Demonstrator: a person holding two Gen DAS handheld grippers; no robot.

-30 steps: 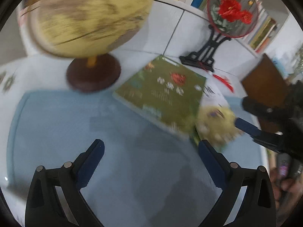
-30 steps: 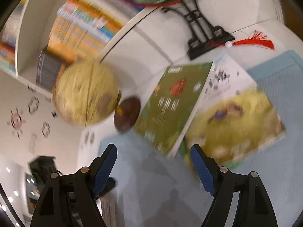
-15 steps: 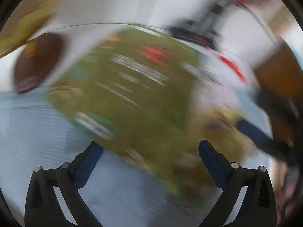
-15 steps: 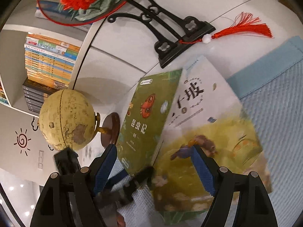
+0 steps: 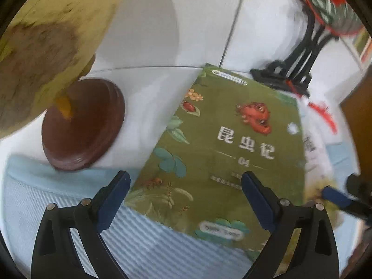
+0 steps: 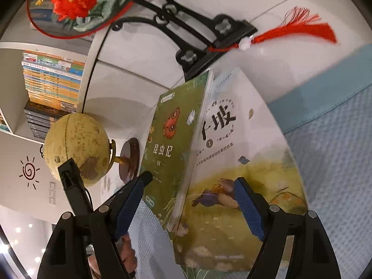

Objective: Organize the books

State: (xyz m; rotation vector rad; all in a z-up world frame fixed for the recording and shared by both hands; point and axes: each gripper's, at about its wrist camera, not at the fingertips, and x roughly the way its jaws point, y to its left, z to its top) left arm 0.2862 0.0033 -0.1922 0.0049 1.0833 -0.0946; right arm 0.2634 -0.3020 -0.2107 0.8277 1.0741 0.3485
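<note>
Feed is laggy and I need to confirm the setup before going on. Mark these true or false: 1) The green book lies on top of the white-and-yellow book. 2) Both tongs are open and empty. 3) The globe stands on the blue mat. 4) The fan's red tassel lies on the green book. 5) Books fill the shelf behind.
1) True: the green book overlaps the white-and-yellow book.
2) True: the left tongs and right tongs hold nothing.
3) False: the globe has its base on the white surface, beside the blue mat.
4) False: the red tassel lies on the white surface.
5) True: shelf books.
</note>
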